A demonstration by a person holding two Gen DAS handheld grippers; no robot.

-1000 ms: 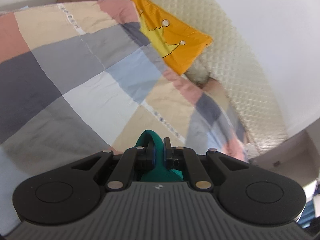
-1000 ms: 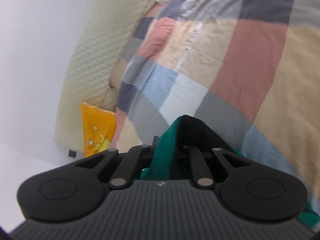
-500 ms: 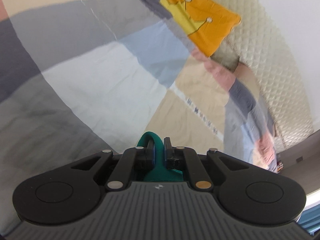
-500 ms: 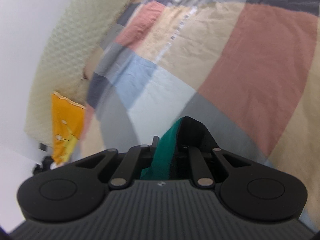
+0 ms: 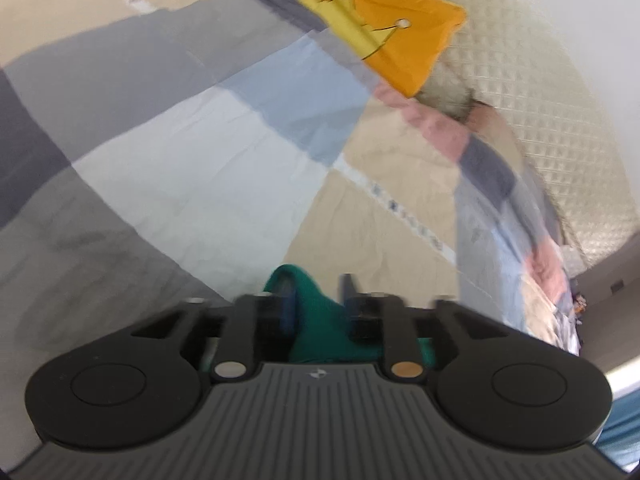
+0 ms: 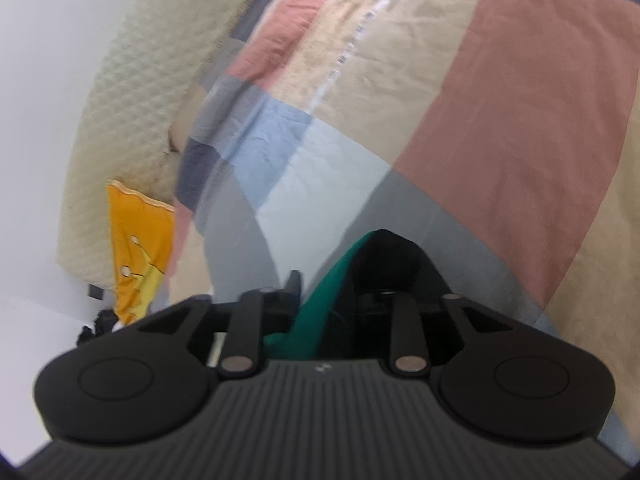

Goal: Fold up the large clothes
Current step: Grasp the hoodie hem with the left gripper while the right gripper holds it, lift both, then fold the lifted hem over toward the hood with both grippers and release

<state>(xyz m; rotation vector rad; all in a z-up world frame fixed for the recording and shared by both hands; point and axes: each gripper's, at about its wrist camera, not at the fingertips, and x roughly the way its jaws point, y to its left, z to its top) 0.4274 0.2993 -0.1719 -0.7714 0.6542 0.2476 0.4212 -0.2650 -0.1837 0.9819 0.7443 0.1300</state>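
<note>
A dark green garment (image 5: 316, 320) bunches between the fingers of my left gripper (image 5: 316, 296), low over the patchwork bedspread (image 5: 200, 180). The jaws are opening; a gap shows beside the cloth and the pads no longer pinch it. In the right wrist view another part of the green garment (image 6: 320, 320), with a dark inner fold, stands between the fingers of my right gripper (image 6: 340, 296). Those jaws are opening too and have let go of the cloth. The fold hides the right-hand finger. The rest of the garment is hidden under both grippers.
An orange cushion (image 5: 384, 28) with a crown print lies at the bedspread's far edge, also the orange cushion (image 6: 136, 248) at lower left. A cream quilted headboard (image 5: 560, 120) borders the bed, with a white wall (image 6: 48, 60) behind it.
Both grippers dropped closer to the bedspread. Their jaws, pinched shut on the green garment before, have now spread apart around it.
</note>
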